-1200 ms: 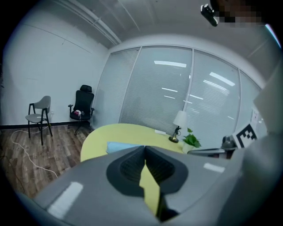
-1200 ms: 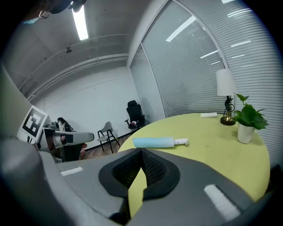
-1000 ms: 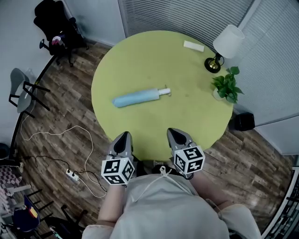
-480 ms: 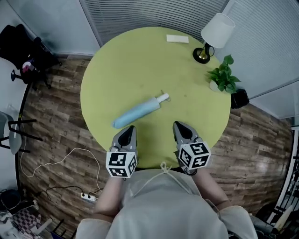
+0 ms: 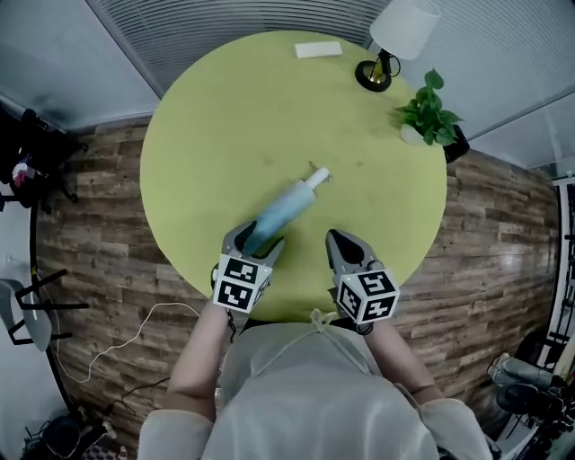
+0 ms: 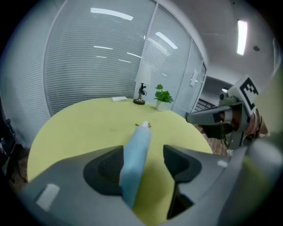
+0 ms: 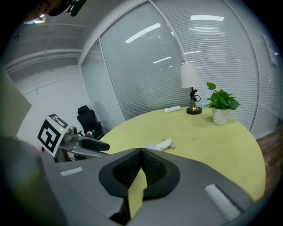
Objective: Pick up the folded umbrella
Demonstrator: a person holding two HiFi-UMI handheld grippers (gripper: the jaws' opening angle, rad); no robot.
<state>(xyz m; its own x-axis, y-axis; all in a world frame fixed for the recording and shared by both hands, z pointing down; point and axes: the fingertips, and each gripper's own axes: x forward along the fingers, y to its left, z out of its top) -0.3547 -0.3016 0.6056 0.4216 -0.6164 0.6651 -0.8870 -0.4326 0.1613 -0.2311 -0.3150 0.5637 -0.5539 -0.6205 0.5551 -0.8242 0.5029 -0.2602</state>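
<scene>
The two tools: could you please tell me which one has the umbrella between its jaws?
The left tool: its opening jaws straddle the blue folded umbrella. The right tool has its jaws together with nothing between them.

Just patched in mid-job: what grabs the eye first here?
A light-blue folded umbrella with a white handle lies on the round yellow-green table, its near end between the opening jaws of the left gripper, not yet clamped. The right gripper is shut and empty at the table's near edge. A white-shaded lamp and potted green plant stand at the far right rim.
</scene>
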